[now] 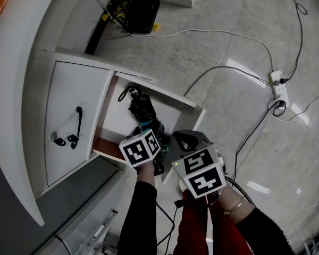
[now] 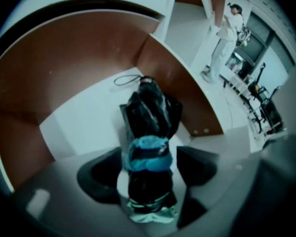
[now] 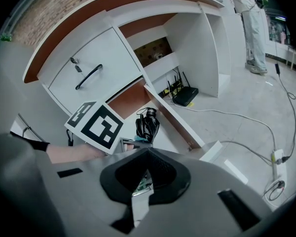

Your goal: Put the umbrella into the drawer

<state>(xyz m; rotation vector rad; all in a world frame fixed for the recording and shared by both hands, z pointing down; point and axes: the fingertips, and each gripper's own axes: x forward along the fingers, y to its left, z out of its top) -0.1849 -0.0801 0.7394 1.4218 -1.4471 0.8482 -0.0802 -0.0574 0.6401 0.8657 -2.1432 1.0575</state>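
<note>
The folded black umbrella (image 1: pixel 141 106) with a teal band lies inside the open drawer (image 1: pixel 117 118), its wrist loop toward the back. In the left gripper view the umbrella (image 2: pixel 150 115) runs lengthwise between the jaws of my left gripper (image 2: pixel 149 174). Those jaws stand wide, with thin gaps on both sides of the fabric, over the drawer's white floor (image 2: pixel 89 117). In the head view the left gripper (image 1: pixel 149 132) reaches down into the drawer. My right gripper (image 1: pixel 185 141) hovers just outside the drawer's front corner. Its jaws (image 3: pixel 147 174) are shut and empty, and the umbrella (image 3: pixel 147 126) lies beyond them.
A white cabinet door with a black handle (image 1: pixel 78 122) and hanging keys (image 1: pixel 58 138) sits left of the drawer. A black router (image 1: pixel 141 7), cables and a power strip (image 1: pixel 279 86) lie on the tiled floor. A person (image 2: pixel 227 31) stands far off.
</note>
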